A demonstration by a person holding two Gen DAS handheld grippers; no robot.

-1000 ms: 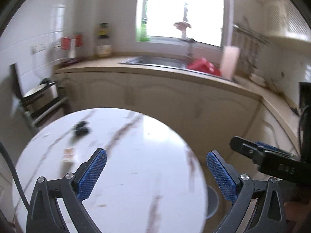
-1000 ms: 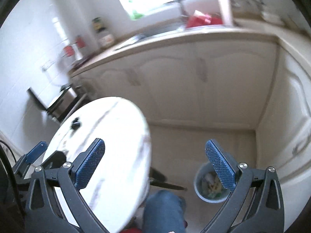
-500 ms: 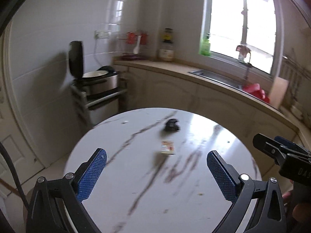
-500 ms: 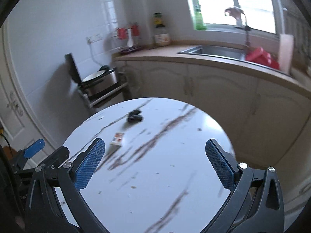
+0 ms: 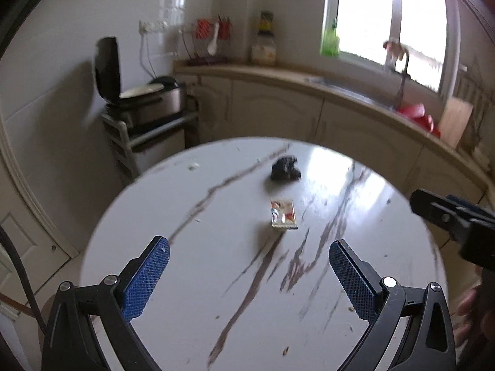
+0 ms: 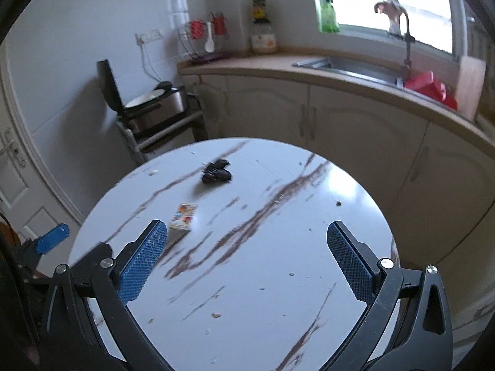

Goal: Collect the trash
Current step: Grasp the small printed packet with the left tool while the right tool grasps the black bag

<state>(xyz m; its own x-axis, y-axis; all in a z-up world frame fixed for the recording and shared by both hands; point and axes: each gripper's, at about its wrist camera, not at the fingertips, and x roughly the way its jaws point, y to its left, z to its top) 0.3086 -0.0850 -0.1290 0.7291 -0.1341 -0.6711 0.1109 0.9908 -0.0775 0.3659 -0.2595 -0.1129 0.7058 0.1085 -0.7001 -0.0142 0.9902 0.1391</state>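
A small printed packet [image 5: 283, 213] [image 6: 183, 216] lies flat near the middle of the round white marble table [image 5: 216, 278] [image 6: 263, 262]. Farther back sits a crumpled black scrap [image 5: 284, 169] [image 6: 216, 171]. My left gripper [image 5: 249, 273] hovers open over the near part of the table, the packet ahead between its fingers' line. My right gripper [image 6: 247, 261] is also open and empty, with the packet just beyond its left pad [image 6: 142, 261]. Crumbs dot the tabletop.
Cream cabinets and a counter [image 6: 355, 77] with a sink [image 6: 355, 66] run behind the table under a window. A metal rack with an open cooker [image 5: 145, 99] stands at the left wall. A door [image 6: 12, 167] is at far left. The right gripper's body [image 5: 458, 219] shows at the left view's right edge.
Both views swung from the cabinets and floor bin round to the table. Since half a second ago the grippers have come a little closer to the packet and black scrap.
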